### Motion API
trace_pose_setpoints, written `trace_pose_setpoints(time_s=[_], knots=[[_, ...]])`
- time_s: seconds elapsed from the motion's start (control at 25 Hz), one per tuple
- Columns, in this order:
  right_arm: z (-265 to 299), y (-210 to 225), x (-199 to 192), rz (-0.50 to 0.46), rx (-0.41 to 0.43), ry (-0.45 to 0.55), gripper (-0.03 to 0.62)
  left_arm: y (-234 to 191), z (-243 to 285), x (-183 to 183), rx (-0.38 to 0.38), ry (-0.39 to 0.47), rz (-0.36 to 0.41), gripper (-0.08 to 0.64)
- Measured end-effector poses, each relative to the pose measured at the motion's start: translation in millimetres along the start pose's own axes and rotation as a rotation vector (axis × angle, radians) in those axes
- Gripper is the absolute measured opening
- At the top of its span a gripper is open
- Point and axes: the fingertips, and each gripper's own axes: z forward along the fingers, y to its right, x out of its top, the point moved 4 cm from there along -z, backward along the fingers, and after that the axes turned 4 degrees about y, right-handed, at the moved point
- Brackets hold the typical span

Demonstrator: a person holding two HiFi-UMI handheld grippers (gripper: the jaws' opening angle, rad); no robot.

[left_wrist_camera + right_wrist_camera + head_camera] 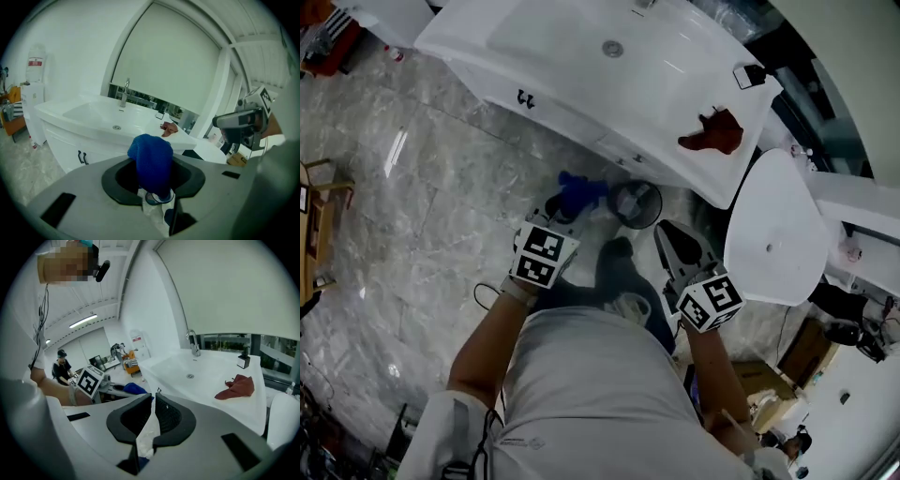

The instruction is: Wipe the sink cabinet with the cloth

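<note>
surface: white sink cabinet (pixel 464 42) | on top: crumpled red cloth (pixel 712 133)

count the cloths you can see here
2: a blue cloth clamped in the left gripper, and a dark red cloth lying on the white sink counter. Others may be hidden.

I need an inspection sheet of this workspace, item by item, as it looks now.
Surface: white sink cabinet, basin empty.
Job's things: blue cloth, held off the cabinet.
Clutter: red cloth on the counter's right end; small black-and-white object at the corner; dark round bin on the floor.
Grippers: left gripper shut on blue cloth; right gripper shut, empty.
Cables: thin cable by the left wrist.
Surroundings: marble floor, water dispenser.
</note>
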Motion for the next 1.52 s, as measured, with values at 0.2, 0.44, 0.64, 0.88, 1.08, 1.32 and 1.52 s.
trace_pose_setpoints(time_s=[0.2,0.44,0.64,0.88,1.08,1.32,1.52], knots=[[15,31,-21,-0.025,0.093,-0.13,0.037,-2,49,-30,0.098,-0.017,-0.05,0.126],[43,60,-42,-0.04,0.166,-0.208,0.037,-13,109,-65,0.168,-0.023,-0.086,0.126],[64,77,-56,-0.05,0.23,-0.254,0.037,-23,155,-80,0.226,-0.01,-0.076,0.126],[89,89,-77,-0.022,0.234,-0.289,0.037,-38,202,-93,0.227,-0.008,-0.034,0.126],[101,96,-92,0.004,0.226,-0.314,0.037,-52,232,-106,0.236,0.005,-0.026,0.126],[113,102,-107,0.033,0.228,-0.323,0.037,-64,262,-115,0.231,0.021,-0.022,0.126],[123,116,-122,0.072,0.193,-0.326,0.037,-70,278,-118,0.211,0.019,-0.016,0.126]])
